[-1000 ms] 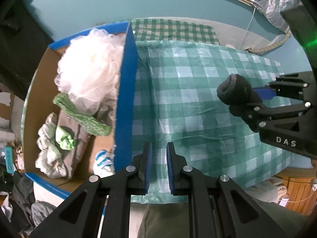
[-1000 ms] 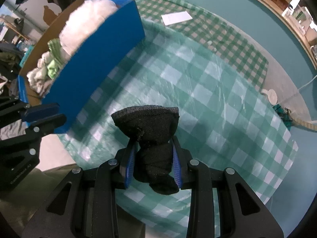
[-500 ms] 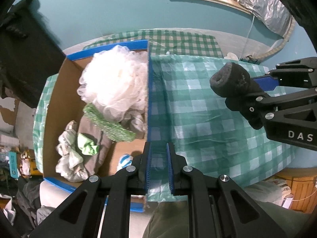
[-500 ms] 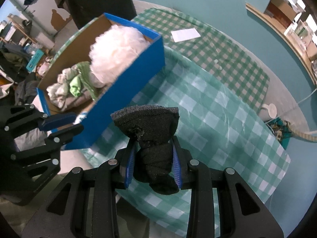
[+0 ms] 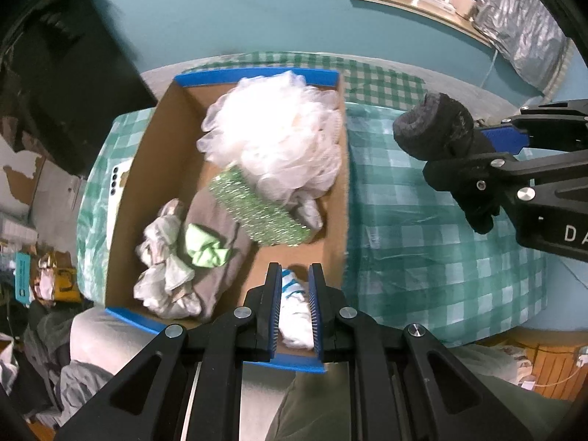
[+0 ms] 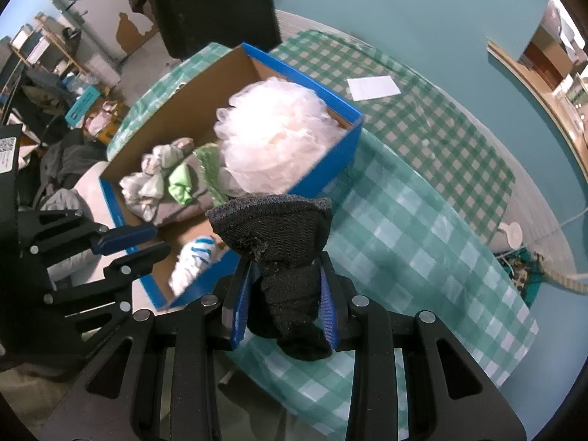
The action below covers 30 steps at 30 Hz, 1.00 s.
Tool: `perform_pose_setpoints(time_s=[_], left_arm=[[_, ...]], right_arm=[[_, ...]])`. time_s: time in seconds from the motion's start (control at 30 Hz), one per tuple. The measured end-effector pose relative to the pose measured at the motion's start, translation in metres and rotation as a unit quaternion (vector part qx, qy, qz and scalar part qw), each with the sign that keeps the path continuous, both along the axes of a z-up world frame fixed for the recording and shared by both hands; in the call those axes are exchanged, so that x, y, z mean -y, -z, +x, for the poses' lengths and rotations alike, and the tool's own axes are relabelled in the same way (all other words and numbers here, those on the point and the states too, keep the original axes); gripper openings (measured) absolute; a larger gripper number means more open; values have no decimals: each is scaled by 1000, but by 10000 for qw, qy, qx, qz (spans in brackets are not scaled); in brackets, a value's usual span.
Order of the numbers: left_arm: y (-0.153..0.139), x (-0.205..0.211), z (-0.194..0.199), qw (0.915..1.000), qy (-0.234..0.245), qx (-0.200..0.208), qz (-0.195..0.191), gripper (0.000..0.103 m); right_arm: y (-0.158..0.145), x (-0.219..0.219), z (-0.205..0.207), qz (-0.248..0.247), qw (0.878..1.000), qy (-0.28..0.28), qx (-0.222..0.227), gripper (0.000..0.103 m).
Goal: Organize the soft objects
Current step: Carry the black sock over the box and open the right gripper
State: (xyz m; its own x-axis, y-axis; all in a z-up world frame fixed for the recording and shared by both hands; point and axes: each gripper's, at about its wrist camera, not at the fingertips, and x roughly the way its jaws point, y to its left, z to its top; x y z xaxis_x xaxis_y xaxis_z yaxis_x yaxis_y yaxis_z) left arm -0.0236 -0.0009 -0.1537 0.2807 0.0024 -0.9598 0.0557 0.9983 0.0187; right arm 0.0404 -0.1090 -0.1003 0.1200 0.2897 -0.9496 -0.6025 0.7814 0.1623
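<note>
The right gripper [image 6: 284, 294] is clamping a rolled black sock [image 6: 279, 242] in the air above the checked tablecloth [image 6: 422, 242], just beside the blue box [image 6: 327, 169] at the table's left edge. The left gripper [image 5: 295, 308], its fingers narrowly parted and holding nothing, is hovering over the box's near end. To do this well, I judge the sock should clear the box's right wall and drop into the bare near corner beside the white-and-blue striped sock [image 5: 294, 308], away from the white mesh puff [image 5: 279, 136].
</note>
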Motion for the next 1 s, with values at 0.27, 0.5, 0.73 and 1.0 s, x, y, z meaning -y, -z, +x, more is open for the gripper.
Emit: perform_pose_setpoints(time_s=[0.27, 0.5, 0.73, 1.0], left_arm=[[-1, -29, -4, 9995, -310, -8, -21, 14], [1, -56, -8, 9986, -534, -47, 28, 14], [2, -82, -10, 9974, -709, -80, 86, 14], [3, -112, -13, 9962, -854, -77, 133, 14]], right_arm=[[-1, -31, 2, 69, 9997, -217, -12, 32], [6, -61, 4, 114, 9991, -391, -113, 32], [15, -90, 4, 113, 9985, -499, -209, 32], [22, -117, 4, 119, 9979, -578, -267, 32]])
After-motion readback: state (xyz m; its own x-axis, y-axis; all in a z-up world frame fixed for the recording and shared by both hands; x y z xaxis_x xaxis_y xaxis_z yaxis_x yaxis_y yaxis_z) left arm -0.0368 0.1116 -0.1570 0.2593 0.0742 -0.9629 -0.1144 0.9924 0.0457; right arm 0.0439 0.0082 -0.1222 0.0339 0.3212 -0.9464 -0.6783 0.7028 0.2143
